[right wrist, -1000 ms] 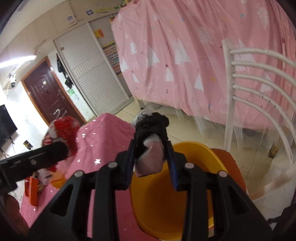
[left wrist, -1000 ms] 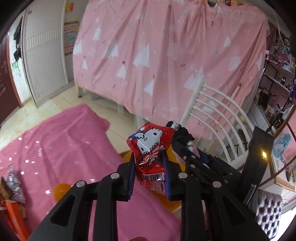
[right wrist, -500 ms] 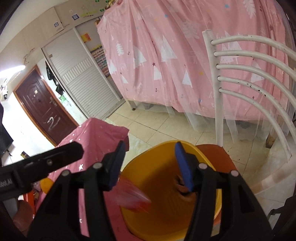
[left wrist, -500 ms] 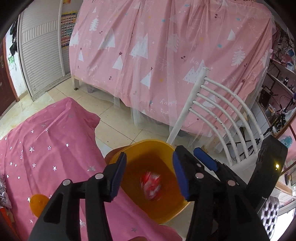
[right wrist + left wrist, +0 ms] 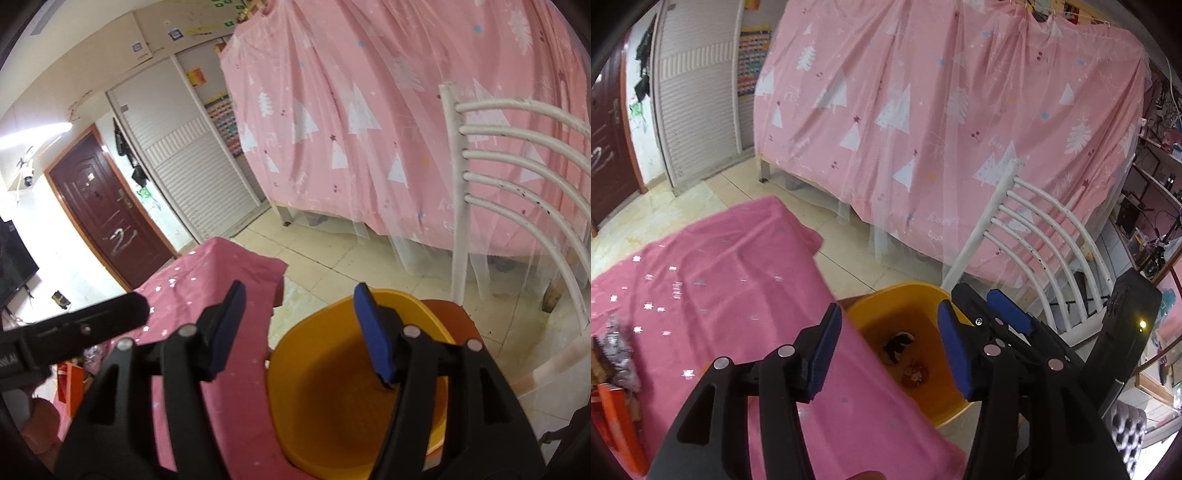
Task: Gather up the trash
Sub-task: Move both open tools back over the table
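A yellow bin (image 5: 886, 306) stands past the edge of the pink table; it also shows in the right wrist view (image 5: 332, 406). A red snack wrapper (image 5: 916, 373) and a dark crumpled scrap (image 5: 897, 341) lie on its bottom. My left gripper (image 5: 890, 350) is open and empty above the bin's near rim. My right gripper (image 5: 299, 332) is open and empty above the bin; it also shows in the left wrist view (image 5: 1008, 317).
A pink star-print tablecloth (image 5: 701, 288) covers the table at left. A white slatted chair (image 5: 1034, 251) stands behind the bin. A pink curtain (image 5: 923, 129) hangs beyond. A silver wrapper (image 5: 617, 350) and an orange box (image 5: 613, 424) lie at the table's left edge.
Both grippers opened and let go. The red wrapper and the dark scrap fell into the yellow bin and now lie on its bottom.
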Demonstrator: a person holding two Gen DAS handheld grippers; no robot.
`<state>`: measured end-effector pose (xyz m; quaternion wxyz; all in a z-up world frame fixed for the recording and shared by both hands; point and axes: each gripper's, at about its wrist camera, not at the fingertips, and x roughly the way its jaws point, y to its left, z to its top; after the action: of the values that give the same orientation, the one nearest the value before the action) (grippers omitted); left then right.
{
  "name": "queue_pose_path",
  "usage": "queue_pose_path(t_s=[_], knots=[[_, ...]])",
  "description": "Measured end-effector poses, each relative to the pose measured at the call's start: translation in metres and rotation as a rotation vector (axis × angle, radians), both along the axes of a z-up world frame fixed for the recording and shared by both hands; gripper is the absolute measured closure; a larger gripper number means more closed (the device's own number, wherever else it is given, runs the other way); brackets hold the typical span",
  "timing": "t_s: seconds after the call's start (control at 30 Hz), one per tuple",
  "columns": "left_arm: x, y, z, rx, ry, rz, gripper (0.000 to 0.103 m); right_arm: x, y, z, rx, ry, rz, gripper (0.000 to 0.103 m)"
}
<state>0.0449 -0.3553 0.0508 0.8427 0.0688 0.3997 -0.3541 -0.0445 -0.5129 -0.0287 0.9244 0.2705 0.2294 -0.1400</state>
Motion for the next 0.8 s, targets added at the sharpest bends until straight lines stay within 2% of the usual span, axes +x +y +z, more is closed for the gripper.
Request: queue_pose_path(t_s=[0.3, 0.47, 0.6, 0.8], knots=[[0.006, 0.076, 0.026, 0.03, -0.08, 0.15, 0.047, 0.017, 0.046, 0.014, -0.039, -0.022, 0.121, 0.036], [0.012, 0.125, 0.044, 0.039, -0.138, 0.234, 0.044, 0.027, 0.081, 0.023, -0.063, -0.037, 0.232, 0.032], [0.019, 0.156, 0.048, 0.05, -0.149, 0.302, 0.042, 0.034, 0.107, 0.031, -0.1, -0.042, 0.308, 0.026], [0.026, 0.21, 0.047, 0.086, -0.173, 0.417, 0.041, 0.05, 0.139, 0.036, -0.152, -0.031, 0.407, 0.023]])
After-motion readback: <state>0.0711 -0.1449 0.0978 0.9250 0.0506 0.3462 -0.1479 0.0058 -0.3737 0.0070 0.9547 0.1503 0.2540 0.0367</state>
